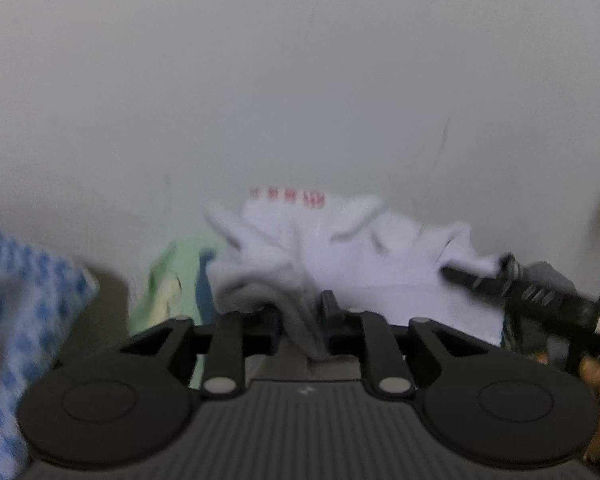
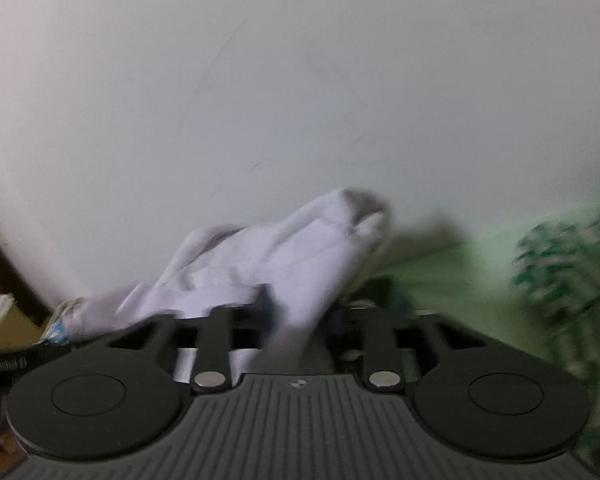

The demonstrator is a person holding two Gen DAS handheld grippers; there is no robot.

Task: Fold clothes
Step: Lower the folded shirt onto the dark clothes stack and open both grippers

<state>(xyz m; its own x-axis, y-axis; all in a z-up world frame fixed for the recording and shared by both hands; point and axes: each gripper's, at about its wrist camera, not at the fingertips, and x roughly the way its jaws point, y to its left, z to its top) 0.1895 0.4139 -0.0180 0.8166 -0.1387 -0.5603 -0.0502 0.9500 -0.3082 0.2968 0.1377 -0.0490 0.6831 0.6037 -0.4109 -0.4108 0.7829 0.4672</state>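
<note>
A white garment (image 1: 340, 256) with red print near its top edge hangs stretched in the air in front of a pale wall. My left gripper (image 1: 302, 312) is shut on one bunched end of it. The other gripper (image 1: 500, 280) shows at the right of the left wrist view, holding the far end of the cloth. In the right wrist view the white garment (image 2: 268, 264) runs up and away from my right gripper (image 2: 296, 316), which is shut on its fold. Both views are blurred.
A blue-and-white checked cloth (image 1: 24, 320) lies at the left and a pale green cloth (image 1: 160, 284) behind the garment. A green patterned cloth (image 2: 572, 272) and green bedding (image 2: 452, 276) fill the right. A cardboard box (image 2: 4, 332) sits at far left.
</note>
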